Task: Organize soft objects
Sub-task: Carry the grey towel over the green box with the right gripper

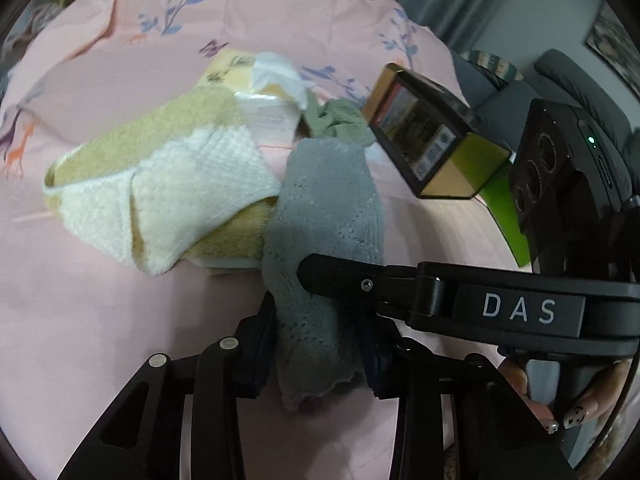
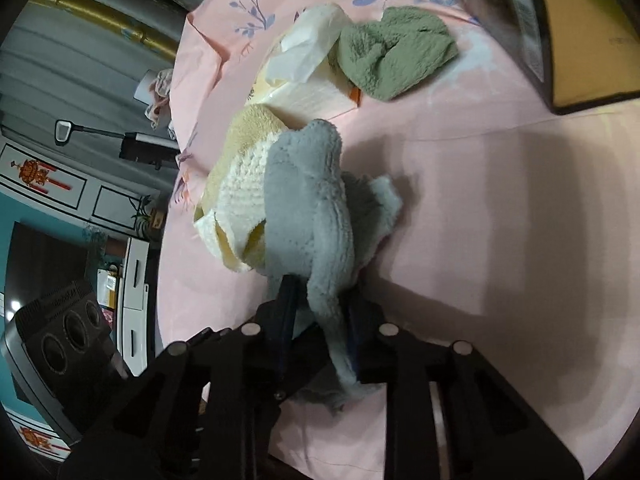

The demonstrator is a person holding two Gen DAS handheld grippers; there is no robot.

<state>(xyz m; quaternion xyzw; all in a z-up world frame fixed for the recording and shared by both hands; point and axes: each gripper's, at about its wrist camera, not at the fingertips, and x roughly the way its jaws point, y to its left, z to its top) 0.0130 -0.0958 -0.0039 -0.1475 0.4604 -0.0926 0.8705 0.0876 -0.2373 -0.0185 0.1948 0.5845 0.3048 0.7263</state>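
A grey knitted cloth (image 1: pixel 324 216) lies bunched on the pink sheet (image 1: pixel 100 300). My left gripper (image 1: pixel 316 344) is shut on its near end. My right gripper (image 2: pixel 320 328) is shut on the same grey cloth (image 2: pixel 308 200), and its finger (image 1: pixel 344 280) crosses over the cloth in the left wrist view. A yellow and white towel (image 1: pixel 160 200) lies crumpled just left of the grey cloth and touches it; it also shows in the right wrist view (image 2: pixel 240 192). A green cloth (image 1: pixel 340 120) lies behind, also in the right wrist view (image 2: pixel 392 56).
A soft tissue pack (image 1: pixel 260 92) with a tissue sticking out lies behind the towel, also in the right wrist view (image 2: pixel 304 80). A dark and gold box (image 1: pixel 432 140) stands at the right. Beyond the sheet's left edge are cabinets and a television (image 2: pixel 44 256).
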